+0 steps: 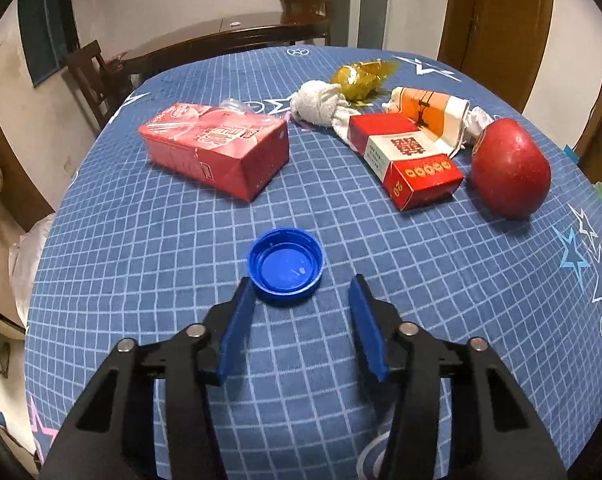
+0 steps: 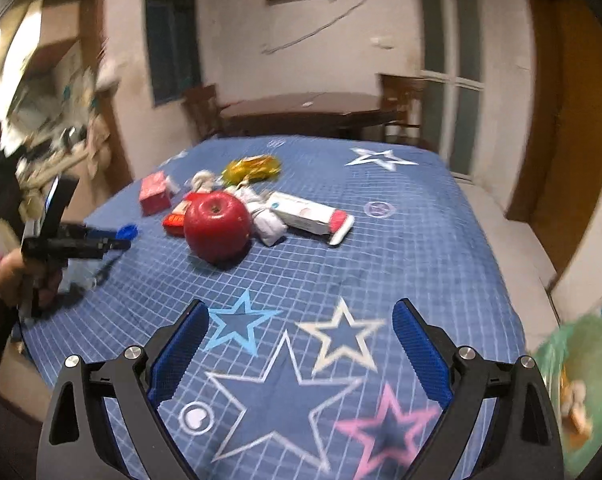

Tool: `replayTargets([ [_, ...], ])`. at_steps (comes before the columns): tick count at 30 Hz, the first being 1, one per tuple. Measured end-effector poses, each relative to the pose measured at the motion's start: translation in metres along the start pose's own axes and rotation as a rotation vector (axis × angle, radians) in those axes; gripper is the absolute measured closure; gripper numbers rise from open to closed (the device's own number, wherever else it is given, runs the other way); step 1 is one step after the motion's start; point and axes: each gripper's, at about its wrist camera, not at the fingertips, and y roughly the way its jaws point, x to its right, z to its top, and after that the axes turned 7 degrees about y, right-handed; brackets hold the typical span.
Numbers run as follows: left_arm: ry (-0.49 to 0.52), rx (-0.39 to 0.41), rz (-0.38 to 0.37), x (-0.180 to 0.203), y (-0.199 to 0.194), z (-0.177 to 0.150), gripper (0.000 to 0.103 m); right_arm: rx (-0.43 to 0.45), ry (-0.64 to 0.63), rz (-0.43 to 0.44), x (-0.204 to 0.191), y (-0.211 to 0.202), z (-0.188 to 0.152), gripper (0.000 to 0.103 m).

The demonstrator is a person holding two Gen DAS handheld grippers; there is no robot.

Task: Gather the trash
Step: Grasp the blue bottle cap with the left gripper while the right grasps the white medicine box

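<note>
Left claw [image 1: 301,284] wide open, empty — cap [image 1: 287,266] at its tips | right claw [image 2: 301,312] wide open, empty — over table [image 2: 421,240]

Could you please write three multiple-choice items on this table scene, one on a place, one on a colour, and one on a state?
1. Where does the bottle cap lie?
A. just ahead of the left gripper, near its left finger
B. on top of the milk carton
C. beside the apple

2. What colour is the cap?
A. red
B. blue
C. white

3. How is the right gripper?
A. shut on the apple
B. shut on nothing
C. open, holding nothing

Answers:
1 A: the left wrist view shows the cap on the tablecloth just ahead of the fingertips.
2 B: it matches the blue fingers.
3 C: its fingers stand wide apart above the cloth, well short of the apple.
</note>
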Motion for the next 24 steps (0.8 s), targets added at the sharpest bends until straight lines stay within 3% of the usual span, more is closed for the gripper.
replayTargets([
  [2,-0.01,0.008,-0.003,-0.002,0.001,0.001,0.074,-0.054,-0.053,0.037,0.004,0.023,0.018,0.016],
  [6,-0.002,0.018,-0.027,-0.003,0.001,0.002,0.074,-0.135,-0.194,0.048,0.003,0.069,0.048,0.033],
  [9,0.025,0.016,-0.034,0.0,0.004,0.004,0.074,-0.194,-0.301,0.046,0.004,0.108,0.068,0.037],
  [13,0.044,0.013,-0.056,0.002,0.01,0.011,0.074,-0.278,-0.386,0.051,0.007,0.156,0.091,0.037],
  [17,0.059,0.013,-0.089,-0.001,0.011,0.012,0.074,-0.367,-0.438,0.113,0.012,0.196,0.104,0.037],
  [19,0.06,0.016,-0.11,-0.004,0.012,0.013,0.074,-0.385,-0.457,0.14,0.011,0.205,0.107,0.03],
  [24,0.057,0.019,-0.142,-0.005,0.019,0.02,0.074,-0.44,-0.513,0.194,0.001,0.229,0.111,0.026],
])
